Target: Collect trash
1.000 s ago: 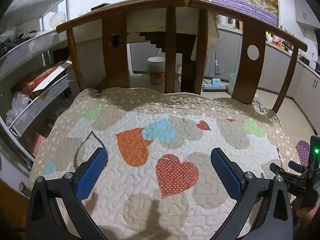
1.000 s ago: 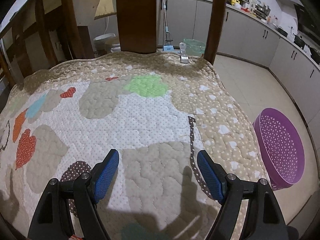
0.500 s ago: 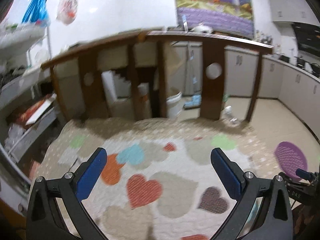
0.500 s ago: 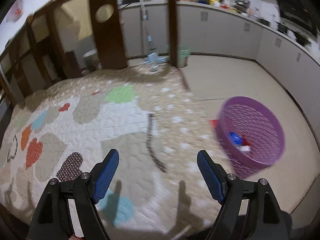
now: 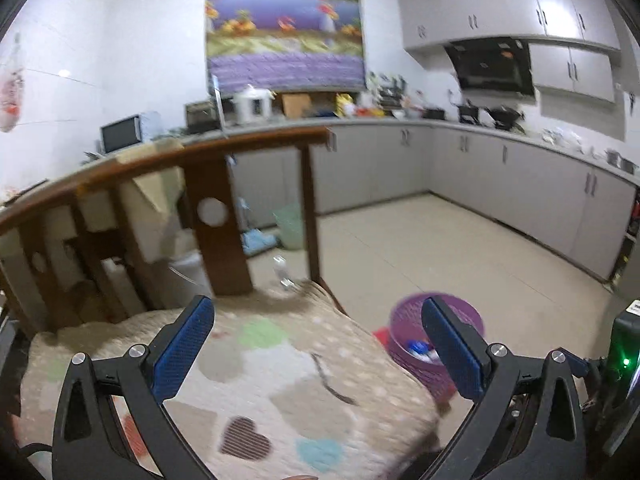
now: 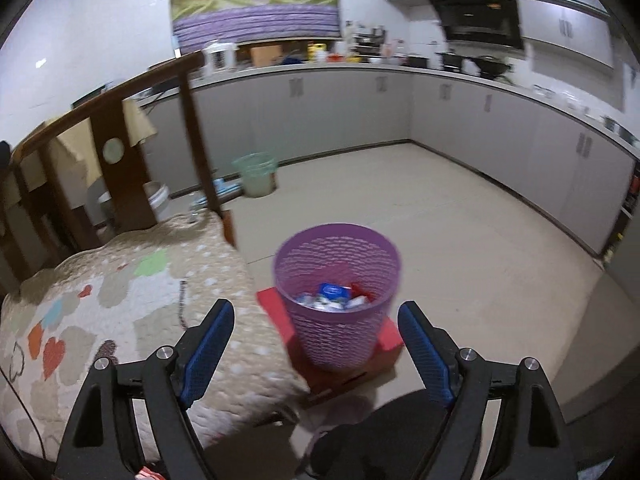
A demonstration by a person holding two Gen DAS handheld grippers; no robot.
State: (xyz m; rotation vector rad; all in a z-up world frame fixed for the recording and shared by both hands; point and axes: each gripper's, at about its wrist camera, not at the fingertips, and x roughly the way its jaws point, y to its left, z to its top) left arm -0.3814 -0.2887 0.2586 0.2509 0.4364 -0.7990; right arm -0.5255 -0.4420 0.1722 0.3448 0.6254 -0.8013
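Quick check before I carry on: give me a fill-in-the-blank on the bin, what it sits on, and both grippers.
1. The purple bin stands on a flat ____ box on the floor.
2. The bin is not empty: it already holds some ____.
3. The left gripper is open, with ____ between its blue pads.
4. The right gripper has its jaws opening, and they hold ____.

Missing words: red; trash; nothing; nothing
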